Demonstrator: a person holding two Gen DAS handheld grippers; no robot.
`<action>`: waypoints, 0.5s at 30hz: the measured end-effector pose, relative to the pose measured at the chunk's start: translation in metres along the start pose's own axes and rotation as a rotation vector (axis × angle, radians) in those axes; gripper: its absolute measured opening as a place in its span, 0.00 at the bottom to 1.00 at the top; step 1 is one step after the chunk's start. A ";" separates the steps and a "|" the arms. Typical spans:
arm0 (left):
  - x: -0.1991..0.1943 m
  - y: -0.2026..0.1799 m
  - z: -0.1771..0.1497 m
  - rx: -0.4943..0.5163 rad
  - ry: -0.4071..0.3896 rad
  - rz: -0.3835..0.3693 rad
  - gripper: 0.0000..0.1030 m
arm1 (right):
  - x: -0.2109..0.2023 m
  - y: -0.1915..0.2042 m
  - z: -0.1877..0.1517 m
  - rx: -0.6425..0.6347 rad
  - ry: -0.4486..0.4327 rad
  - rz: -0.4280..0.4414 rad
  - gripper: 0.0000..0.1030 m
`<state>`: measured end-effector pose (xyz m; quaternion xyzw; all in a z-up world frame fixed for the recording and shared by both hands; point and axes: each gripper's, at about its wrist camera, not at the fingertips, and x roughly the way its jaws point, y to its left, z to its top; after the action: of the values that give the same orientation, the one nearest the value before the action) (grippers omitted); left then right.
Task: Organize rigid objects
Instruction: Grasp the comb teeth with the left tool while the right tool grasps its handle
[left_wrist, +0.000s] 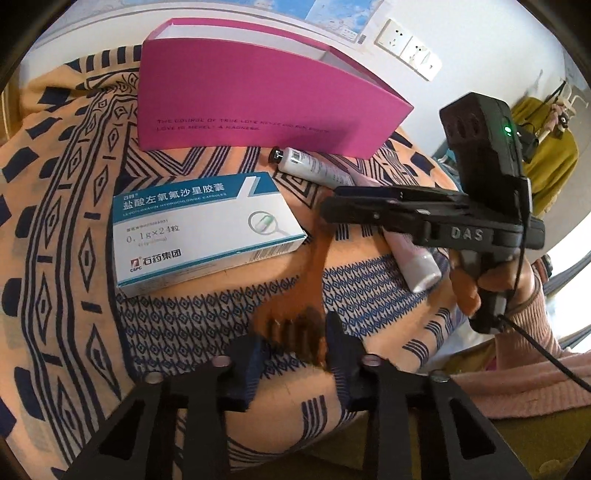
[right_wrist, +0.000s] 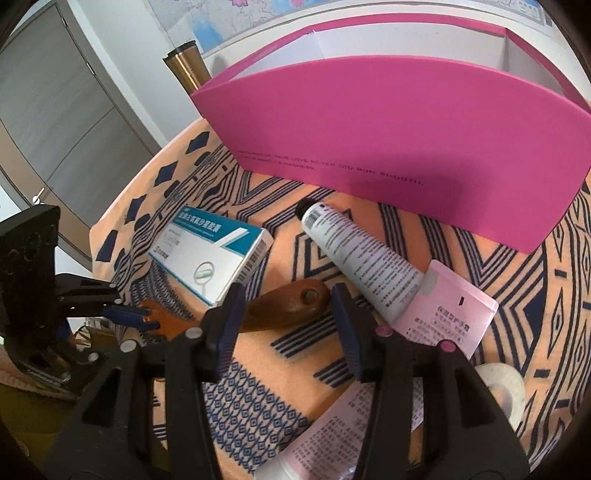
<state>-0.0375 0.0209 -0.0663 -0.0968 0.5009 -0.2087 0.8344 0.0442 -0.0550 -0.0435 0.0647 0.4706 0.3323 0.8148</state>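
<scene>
A brown wooden comb (left_wrist: 317, 258) lies on the patterned cloth; its handle (right_wrist: 291, 302) shows in the right wrist view. My left gripper (left_wrist: 295, 347) is open with its jaws on either side of the comb's toothed end. My right gripper (right_wrist: 288, 314) is open, its jaws astride the comb's handle end. A white and blue medicine box (left_wrist: 199, 229) lies left of the comb. A white tube (right_wrist: 354, 254) and a pink tube (right_wrist: 450, 310) lie to the right. An open pink box (right_wrist: 399, 155) stands behind.
The table's patterned orange and navy cloth (left_wrist: 66, 236) covers the surface. A metal tumbler (right_wrist: 186, 66) stands behind the pink box. A wall socket (left_wrist: 406, 48) is on the wall. A roll of tape (right_wrist: 502, 387) and a printed leaflet (right_wrist: 332, 435) lie near the front right.
</scene>
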 end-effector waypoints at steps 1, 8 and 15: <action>0.001 0.001 0.001 -0.004 0.001 -0.005 0.25 | -0.001 0.001 -0.001 0.001 -0.002 0.005 0.50; 0.003 0.006 0.004 -0.027 0.004 -0.011 0.28 | -0.002 0.005 -0.005 -0.006 -0.006 -0.008 0.50; -0.006 0.006 -0.005 -0.036 -0.004 -0.003 0.56 | 0.000 0.006 -0.003 -0.028 0.007 -0.032 0.50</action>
<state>-0.0432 0.0295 -0.0660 -0.1129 0.5027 -0.2010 0.8332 0.0384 -0.0512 -0.0426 0.0445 0.4698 0.3259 0.8192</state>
